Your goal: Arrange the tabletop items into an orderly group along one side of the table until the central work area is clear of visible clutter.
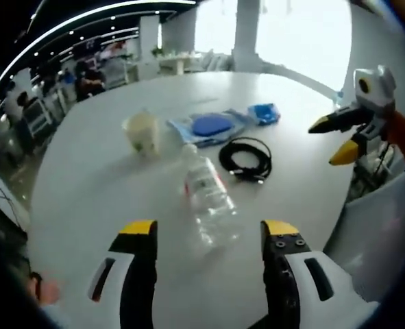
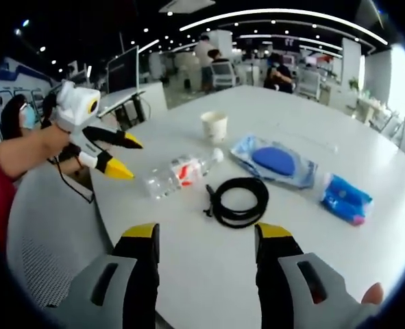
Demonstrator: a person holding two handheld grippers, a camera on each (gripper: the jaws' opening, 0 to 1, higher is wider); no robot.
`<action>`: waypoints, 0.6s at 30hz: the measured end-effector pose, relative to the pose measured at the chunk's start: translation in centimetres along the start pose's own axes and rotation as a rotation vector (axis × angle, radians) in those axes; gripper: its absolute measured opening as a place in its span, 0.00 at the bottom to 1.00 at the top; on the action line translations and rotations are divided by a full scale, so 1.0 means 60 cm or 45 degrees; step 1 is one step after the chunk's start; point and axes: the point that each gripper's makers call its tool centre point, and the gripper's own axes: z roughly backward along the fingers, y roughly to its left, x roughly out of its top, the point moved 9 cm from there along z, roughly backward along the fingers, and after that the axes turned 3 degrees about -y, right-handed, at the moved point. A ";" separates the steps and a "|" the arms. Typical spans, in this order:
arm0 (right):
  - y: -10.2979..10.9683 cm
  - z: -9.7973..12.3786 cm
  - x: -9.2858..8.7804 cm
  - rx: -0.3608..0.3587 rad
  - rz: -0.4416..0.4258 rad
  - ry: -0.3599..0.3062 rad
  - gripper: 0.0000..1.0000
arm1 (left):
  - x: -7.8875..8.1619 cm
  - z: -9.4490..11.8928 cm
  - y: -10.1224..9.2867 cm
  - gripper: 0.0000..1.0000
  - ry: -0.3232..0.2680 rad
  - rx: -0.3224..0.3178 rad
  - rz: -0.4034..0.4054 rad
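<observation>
Left gripper view: both tongs, left (image 1: 209,236) and right (image 2: 203,240), gape wide, holding nothing. Lying sideways, the bottle (image 1: 209,199) could roll off the table (image 1: 92,185) if nudged.

Table (image 2: 209,274): white, rounded edge, one surface. On it: paper cup (image 2: 214,126), upright, at the far side; clear plastic bottle (image 2: 178,174), lying on its side, near the cup; coiled black cable (image 2: 238,200), just beside the bottle; clear bag with a blue disc (image 2: 276,162), lying flat right of the cup; small blue packet (image 2: 346,198), further right, near the table edge.
</observation>
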 end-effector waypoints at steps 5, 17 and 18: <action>-0.003 -0.004 0.001 0.011 -0.010 -0.018 0.66 | -0.003 -0.002 0.001 0.78 -0.002 0.020 0.069; -0.018 -0.007 0.006 0.009 -0.022 -0.058 0.71 | 0.014 -0.009 -0.016 0.84 -0.041 0.015 0.068; -0.020 -0.007 0.007 0.008 -0.024 -0.060 0.71 | 0.018 -0.010 -0.019 0.84 -0.049 0.006 0.062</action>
